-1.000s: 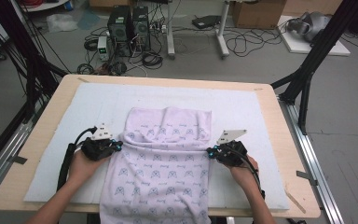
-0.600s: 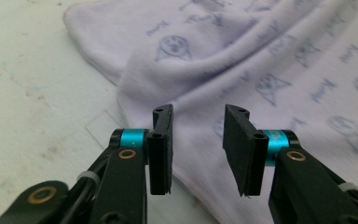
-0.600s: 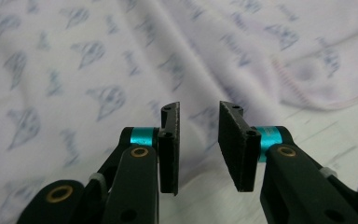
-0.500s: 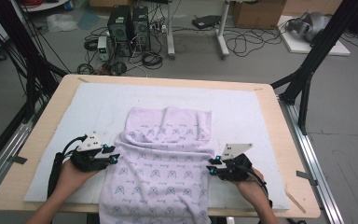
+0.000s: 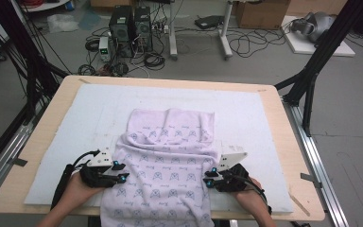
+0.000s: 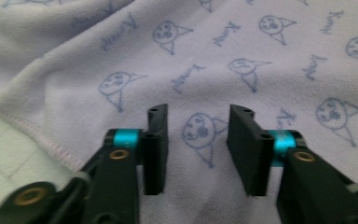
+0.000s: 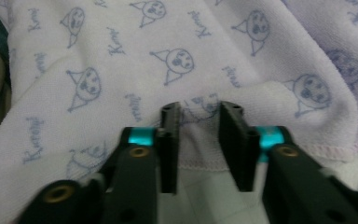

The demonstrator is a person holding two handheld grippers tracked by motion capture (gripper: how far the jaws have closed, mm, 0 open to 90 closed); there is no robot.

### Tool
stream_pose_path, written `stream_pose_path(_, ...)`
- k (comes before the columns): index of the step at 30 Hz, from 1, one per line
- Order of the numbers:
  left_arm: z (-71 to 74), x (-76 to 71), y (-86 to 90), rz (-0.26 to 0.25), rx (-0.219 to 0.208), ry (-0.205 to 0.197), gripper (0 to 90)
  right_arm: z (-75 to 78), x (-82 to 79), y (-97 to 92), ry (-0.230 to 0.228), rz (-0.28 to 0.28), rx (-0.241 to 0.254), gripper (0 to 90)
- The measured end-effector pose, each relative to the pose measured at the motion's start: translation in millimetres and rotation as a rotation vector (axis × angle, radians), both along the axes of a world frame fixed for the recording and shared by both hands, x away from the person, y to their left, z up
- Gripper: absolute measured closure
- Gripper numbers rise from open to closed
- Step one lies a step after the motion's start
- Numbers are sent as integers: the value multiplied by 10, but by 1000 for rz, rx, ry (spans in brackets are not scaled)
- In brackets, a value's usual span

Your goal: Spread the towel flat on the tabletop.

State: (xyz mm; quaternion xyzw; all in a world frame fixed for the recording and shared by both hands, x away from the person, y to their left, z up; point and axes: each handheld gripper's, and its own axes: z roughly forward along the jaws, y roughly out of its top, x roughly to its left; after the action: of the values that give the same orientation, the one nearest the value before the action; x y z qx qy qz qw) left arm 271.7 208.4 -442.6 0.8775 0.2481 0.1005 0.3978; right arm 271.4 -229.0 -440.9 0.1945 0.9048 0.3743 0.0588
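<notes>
Towel, pale lilac with a repeated blue cartoon-face print, lies on a white mat that covers a wooden table. It sits at the middle of the mat's near half, and its near end spills over the near edge of the table toward the person. Its long axis runs from the near edge toward the far edge; the far end is rumpled, and a second layer of the cloth appears to lie folded across it.

Left gripper rests at the towel's left side edge, near the table's near edge. In the left gripper view its jaws stand apart over the flat cloth, gripping nothing, with the stitched hem off to one side. Right gripper sits at the towel's right side edge. In the right gripper view its jaws are also parted, with the hemmed edge lying between them but not pinched.

To do this step well, it seems best that each gripper closes squarely on the hem at matching points on both sides, taking one layer only, so that the cloth lifts evenly without twisting.
</notes>
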Motion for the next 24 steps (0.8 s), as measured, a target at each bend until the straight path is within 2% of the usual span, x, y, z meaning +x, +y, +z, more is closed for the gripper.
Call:
stream_pose_path(1,3,0,11,-3,-1,4,775,2,4,-12,16,15,4,872)
stream_pose_path(3,8,-5,29,-4,-3,12,869,8,-11,-15,5,22,-4,883)
stream_pose_path(5,21,-29,45,-3,13,2,879,30,-40,-38,-1,26,-24,888)
stream_pose_path(8,57,-98,93,-4,3,-8,880,78,-119,-169,-8,19,-56,888)
stream_pose_path(10,82,-135,102,-13,-10,-7,875,142,-189,-308,-8,-6,-18,888)
stream_pose_path(11,94,-154,95,-12,-9,-8,866,165,-207,-336,-5,-5,-5,882)
stream_pose_path(12,102,-165,85,-11,-11,-7,770,188,-227,-348,-6,1,-5,871)
stream_pose_path(13,110,-177,75,-27,-21,1,683,200,-244,-336,-9,10,-2,821)
stream_pose_path(16,90,-209,25,-56,-13,11,584,194,-266,-242,6,51,23,709)
stream_pose_path(17,73,-221,6,-60,-13,20,571,174,-275,-191,12,80,28,690)
stream_pose_path(18,51,-227,-10,-76,5,23,575,159,-282,-157,13,92,23,681)
stream_pose_path(19,19,-237,-33,-86,12,28,600,133,-288,-116,19,108,10,679)
stream_pose_path(20,8,-254,-37,-91,10,4,650,102,-290,-78,26,121,-2,685)
stream_pose_path(22,17,-246,-36,-106,5,22,819,26,-293,-9,28,131,-30,740)
stream_pose_path(23,22,-252,-39,-107,12,19,869,16,-300,-5,29,130,-7,825)
stream_pose_path(24,22,-271,-43,-107,11,17,876,8,-298,-6,41,137,4,876)
